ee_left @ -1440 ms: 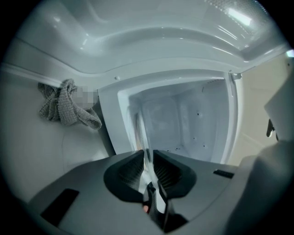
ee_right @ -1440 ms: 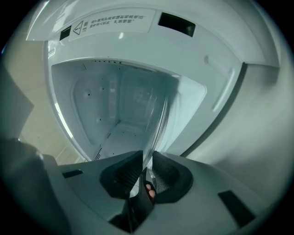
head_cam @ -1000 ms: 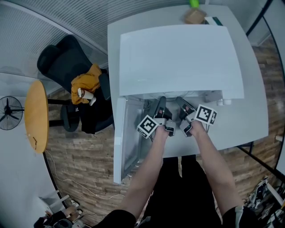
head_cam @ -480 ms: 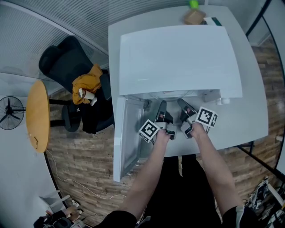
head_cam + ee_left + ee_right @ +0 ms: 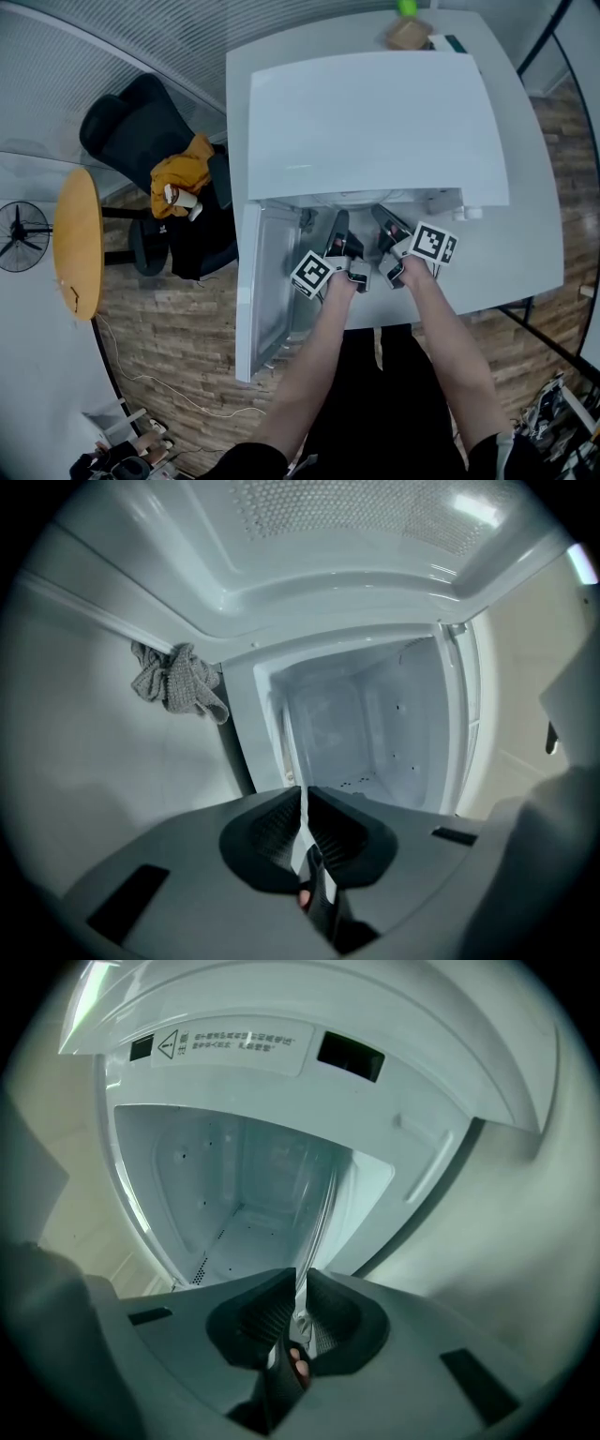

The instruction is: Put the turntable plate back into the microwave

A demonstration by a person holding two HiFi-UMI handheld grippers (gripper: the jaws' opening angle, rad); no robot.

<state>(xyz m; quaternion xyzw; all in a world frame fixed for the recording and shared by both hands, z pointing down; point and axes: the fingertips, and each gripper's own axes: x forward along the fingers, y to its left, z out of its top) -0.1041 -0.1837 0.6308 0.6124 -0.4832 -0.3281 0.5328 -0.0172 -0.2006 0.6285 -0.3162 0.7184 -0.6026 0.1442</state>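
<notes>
The white microwave (image 5: 375, 122) fills the table, its door (image 5: 264, 281) swung open to the left. Both grippers reach into its opening side by side. My left gripper (image 5: 337, 225) and right gripper (image 5: 384, 219) are each shut on the rim of the clear glass turntable plate (image 5: 359, 199), which shows only as a faint curve under the microwave's front edge. In the left gripper view the plate (image 5: 302, 803) is a thin edge between the pads, with the cavity (image 5: 375, 733) ahead. The right gripper view shows the plate's rim (image 5: 322, 1213) rising from the jaws into the cavity (image 5: 234, 1194).
A grey rag (image 5: 176, 679) lies left of the microwave. A brown box (image 5: 411, 35) and a green ball (image 5: 408, 7) sit behind it. On the floor to the left stand a black chair (image 5: 131, 122) with a yellow cloth (image 5: 183, 173), a round wooden table (image 5: 77, 244) and a fan (image 5: 19, 236).
Both grippers have drawn back slightly toward the person, still holding the plate. More of the plate's rim now shows at the microwave's opening.
</notes>
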